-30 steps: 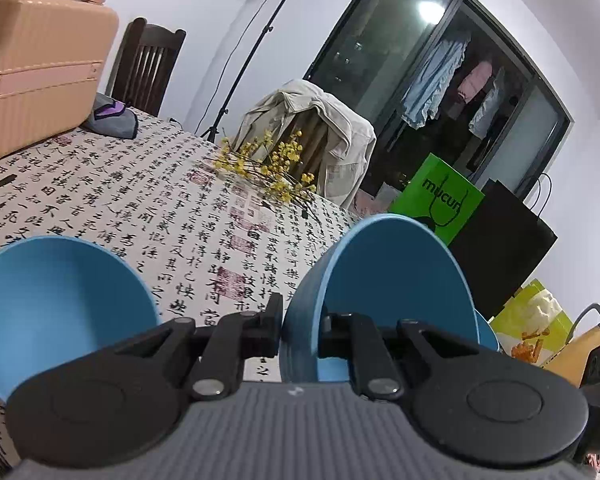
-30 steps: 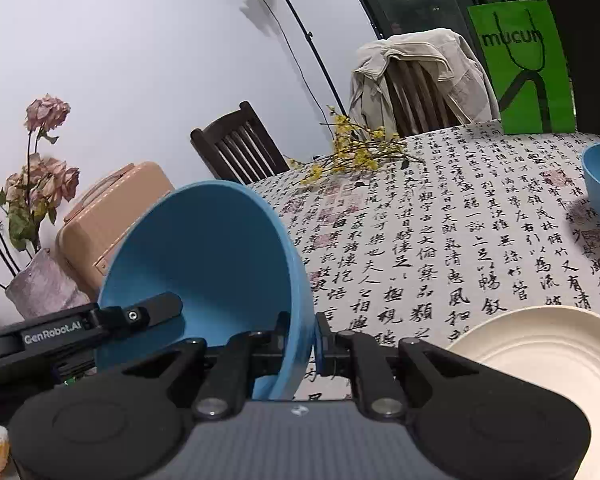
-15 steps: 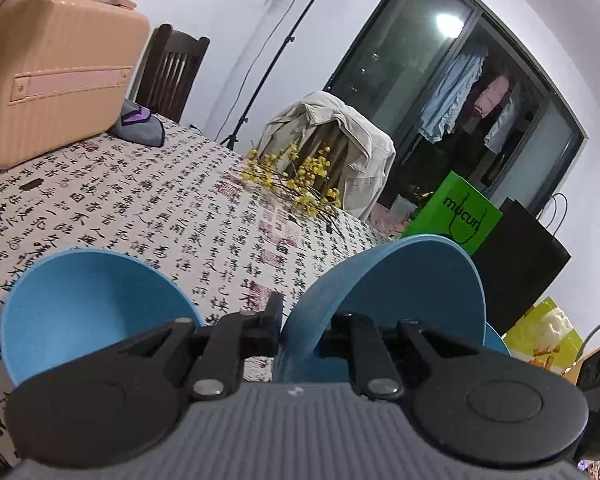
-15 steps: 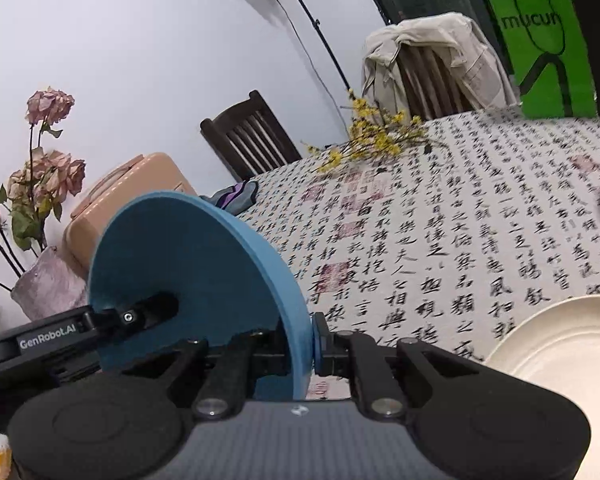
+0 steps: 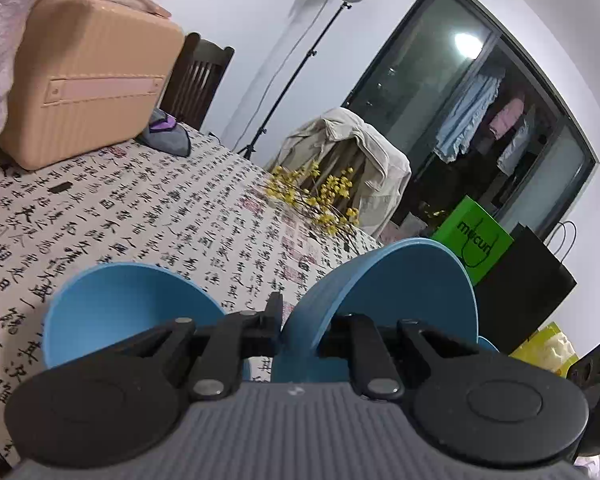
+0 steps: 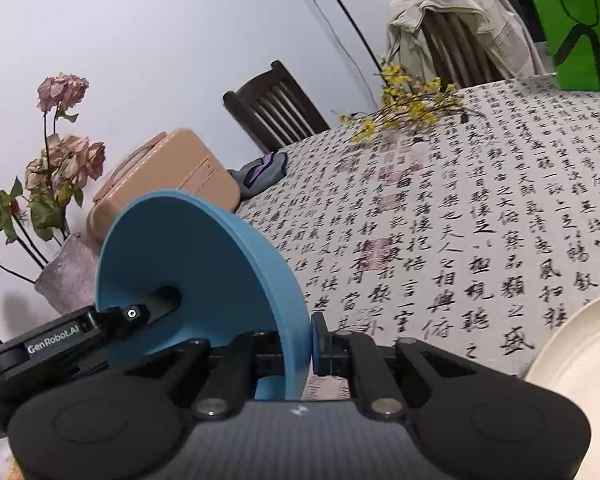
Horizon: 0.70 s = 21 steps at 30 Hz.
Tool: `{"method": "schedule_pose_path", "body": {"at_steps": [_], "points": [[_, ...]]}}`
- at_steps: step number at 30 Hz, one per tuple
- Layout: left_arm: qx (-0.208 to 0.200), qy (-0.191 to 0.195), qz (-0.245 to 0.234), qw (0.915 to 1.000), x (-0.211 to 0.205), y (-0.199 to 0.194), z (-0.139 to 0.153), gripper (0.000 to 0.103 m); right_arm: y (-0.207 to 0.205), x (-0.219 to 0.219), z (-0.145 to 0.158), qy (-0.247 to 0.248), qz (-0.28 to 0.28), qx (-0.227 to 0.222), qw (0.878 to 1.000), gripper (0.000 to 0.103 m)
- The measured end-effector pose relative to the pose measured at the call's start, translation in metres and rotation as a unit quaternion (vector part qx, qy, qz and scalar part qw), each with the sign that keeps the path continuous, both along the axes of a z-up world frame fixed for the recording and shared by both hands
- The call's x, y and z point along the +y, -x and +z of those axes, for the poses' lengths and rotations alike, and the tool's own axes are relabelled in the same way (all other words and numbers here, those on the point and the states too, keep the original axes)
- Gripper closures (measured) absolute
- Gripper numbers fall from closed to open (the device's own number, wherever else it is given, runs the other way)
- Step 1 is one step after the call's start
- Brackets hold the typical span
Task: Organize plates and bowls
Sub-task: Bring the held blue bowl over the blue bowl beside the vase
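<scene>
My left gripper (image 5: 300, 320) is shut on the rim of a blue bowl (image 5: 396, 292), held tilted above the table. A second blue bowl (image 5: 128, 316) sits low at its left on the patterned tablecloth (image 5: 148, 216). In the right wrist view my right gripper (image 6: 300, 344) is shut on the rim of the same held blue bowl (image 6: 188, 272), seen nearly edge-on; the left gripper's finger (image 6: 156, 304) shows inside it. A cream plate (image 6: 580, 364) lies on the tablecloth at the lower right.
A peach suitcase (image 5: 88, 76), a grey pouch (image 5: 168, 136) and yellow flower sprigs (image 5: 312, 196) lie on the table. A vase of dried roses (image 6: 52, 200) stands at the left. Chairs, a green bag (image 5: 476, 244) and a light stand surround the table.
Both grippers have tilted and shifted left with the held bowl. The bowl has turned more edge-on in the right wrist view, and the far blue bowl has left that view.
</scene>
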<state>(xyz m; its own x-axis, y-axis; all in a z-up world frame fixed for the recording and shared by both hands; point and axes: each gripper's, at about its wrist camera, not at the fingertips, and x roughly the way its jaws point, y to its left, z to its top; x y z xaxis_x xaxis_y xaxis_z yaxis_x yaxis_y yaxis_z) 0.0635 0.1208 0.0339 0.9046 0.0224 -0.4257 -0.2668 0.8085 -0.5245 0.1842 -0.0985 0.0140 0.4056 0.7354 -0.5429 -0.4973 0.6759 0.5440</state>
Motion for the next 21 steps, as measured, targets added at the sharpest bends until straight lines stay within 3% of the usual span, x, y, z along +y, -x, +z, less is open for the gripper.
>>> {"method": "schedule_pose_path", "body": {"at_steps": [11,21], "points": [[0.004,0.004,0.018,0.9998,0.017,0.006,0.001,0.088,-0.016,0.019,-0.005,-0.017,0.032,0.069,0.997,0.093],[0.002,0.006,0.045,0.999,0.036,0.015,0.004,0.088,-0.018,0.047,0.004,-0.011,0.049,0.066,0.997,0.093]]}}
